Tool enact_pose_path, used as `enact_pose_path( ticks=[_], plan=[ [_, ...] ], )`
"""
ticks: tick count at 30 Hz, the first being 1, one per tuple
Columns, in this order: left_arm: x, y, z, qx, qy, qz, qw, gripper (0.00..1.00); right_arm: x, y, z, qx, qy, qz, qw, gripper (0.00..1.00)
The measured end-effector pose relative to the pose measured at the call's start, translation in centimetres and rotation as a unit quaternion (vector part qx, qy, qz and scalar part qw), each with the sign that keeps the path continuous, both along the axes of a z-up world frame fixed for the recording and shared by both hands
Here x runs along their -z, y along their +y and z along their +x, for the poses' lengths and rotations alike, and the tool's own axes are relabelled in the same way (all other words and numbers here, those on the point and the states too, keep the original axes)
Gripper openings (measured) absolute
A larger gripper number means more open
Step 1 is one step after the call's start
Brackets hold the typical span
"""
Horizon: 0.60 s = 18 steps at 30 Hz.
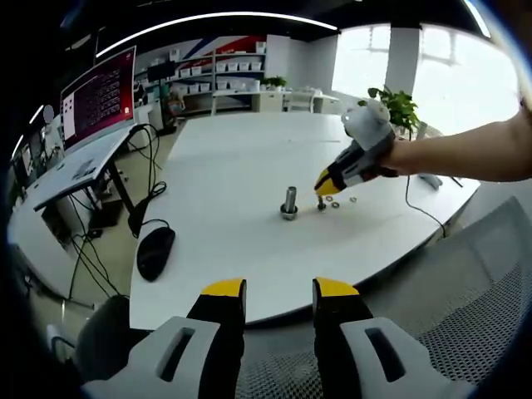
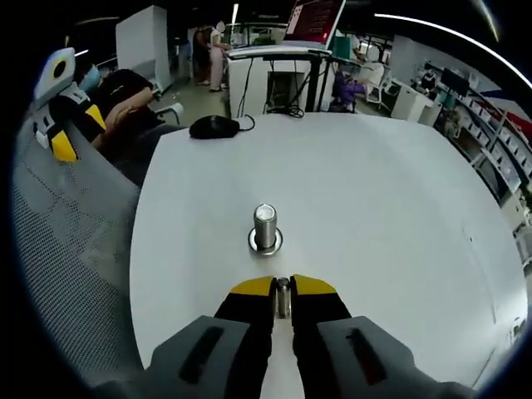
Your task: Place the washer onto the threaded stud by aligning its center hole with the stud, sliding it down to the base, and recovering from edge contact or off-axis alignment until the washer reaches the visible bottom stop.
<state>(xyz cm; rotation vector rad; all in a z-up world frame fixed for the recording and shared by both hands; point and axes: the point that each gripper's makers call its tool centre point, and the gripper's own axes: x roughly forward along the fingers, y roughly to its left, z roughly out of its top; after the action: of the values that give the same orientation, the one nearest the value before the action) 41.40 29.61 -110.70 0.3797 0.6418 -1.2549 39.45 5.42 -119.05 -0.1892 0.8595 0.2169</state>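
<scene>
White table (image 2: 399, 216), washer (image 2: 283, 297) clamped in right gripper (image 2: 283, 293), beside stud (image 2: 265, 226)

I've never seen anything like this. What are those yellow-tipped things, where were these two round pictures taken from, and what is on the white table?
There is no robot here: a person holds a pair of hand-held tongs in each hand, and a fisheye camera rides on each one.

The left gripper view looks along the left tongs, whose yellow-tipped jaws stand apart with nothing between them. Across the table you see the person's arm with the right tongs tipped down near a few spare washers.

The right gripper view looks along the right tongs. Their jaws are pressed onto a small metal piece, apparently a washer held edge-on.

On the white table a threaded stud stands upright on a round base, just ahead of the held washer. A black computer mouse lies near the far edge.
</scene>
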Motion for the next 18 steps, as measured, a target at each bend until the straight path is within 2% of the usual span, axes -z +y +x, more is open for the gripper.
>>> enact_pose_path(
  ticks=[9,16,18],
  plan=[
    [-0.09,-0.04,-0.07,0.0,0.0,0.0,1.0,0.3,0.09,-0.2,-0.53,0.025,-0.019,0.012,0.9994,0.08],
    [-0.06,-0.02,0.01,-0.001,0.0,-0.001,1.0,0.3,0.0,-0.11,-0.27,0.011,-0.017,0.006,0.9998,0.09],
    [-0.07,-0.03,-0.01,-0.002,0.0,-0.001,1.0,0.3,0.33,-0.17,-0.35,0.008,-0.006,0.001,0.9999,0.1]
  ],
)
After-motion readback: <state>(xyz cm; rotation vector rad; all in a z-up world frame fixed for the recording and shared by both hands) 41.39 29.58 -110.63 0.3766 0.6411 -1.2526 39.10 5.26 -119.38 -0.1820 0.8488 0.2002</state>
